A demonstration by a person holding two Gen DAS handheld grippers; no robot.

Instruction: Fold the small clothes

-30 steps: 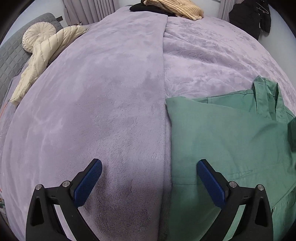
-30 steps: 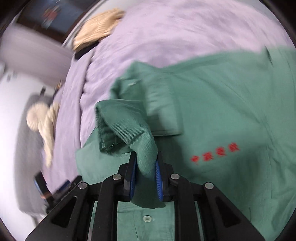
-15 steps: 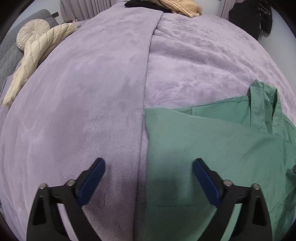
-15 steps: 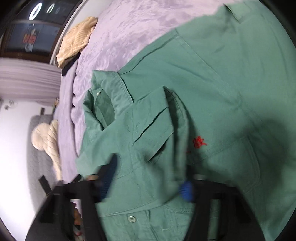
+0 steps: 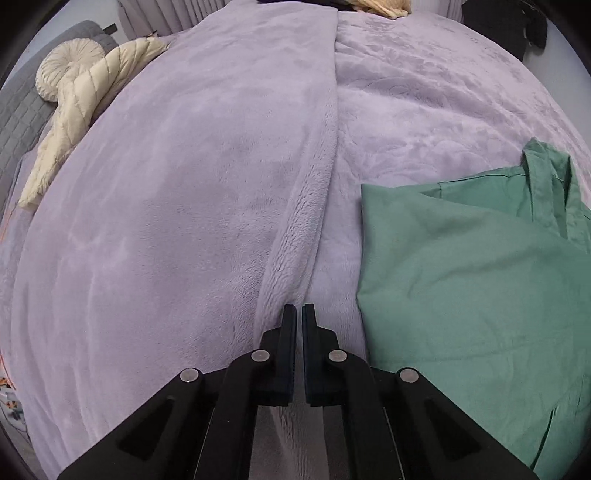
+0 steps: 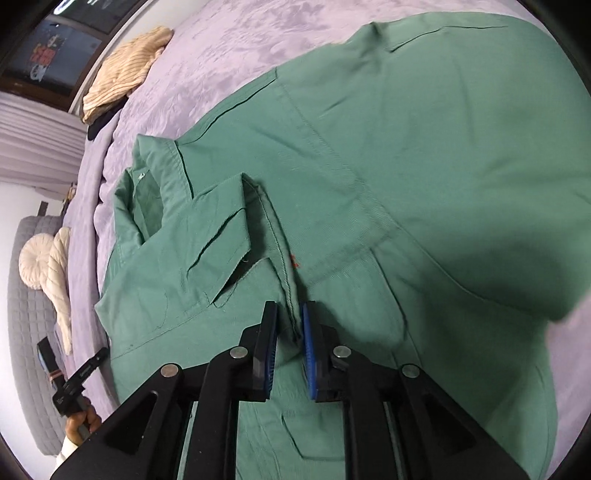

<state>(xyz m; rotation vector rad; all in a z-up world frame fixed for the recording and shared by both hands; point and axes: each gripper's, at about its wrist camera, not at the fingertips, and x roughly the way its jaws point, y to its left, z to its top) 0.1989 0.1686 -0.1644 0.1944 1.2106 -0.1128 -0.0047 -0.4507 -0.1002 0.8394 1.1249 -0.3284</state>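
A green button shirt (image 6: 388,166) lies spread on a lilac fleece bed cover (image 5: 184,184); its left part shows at the right of the left wrist view (image 5: 480,280). One sleeve (image 6: 207,266) lies folded across the front, collar (image 6: 147,192) to the left. My right gripper (image 6: 290,325) is nearly shut, its jaws around a raised fold at the sleeve's cuff edge. My left gripper (image 5: 299,321) is shut and empty above the cover, just left of the shirt's edge. It also shows in the right wrist view (image 6: 79,380), held in a hand.
A cream quilted jacket (image 5: 81,103) and a round cream cushion (image 5: 66,70) lie at the far left by a grey headboard (image 5: 18,122). A tan knit garment (image 6: 125,70) lies at the far end of the bed. Dark clothes (image 5: 502,22) hang at the back right.
My left gripper has shut from wide open and drawn left, off the shirt. My right gripper laid the sleeve across the shirt, opened, and has closed again over a fold.
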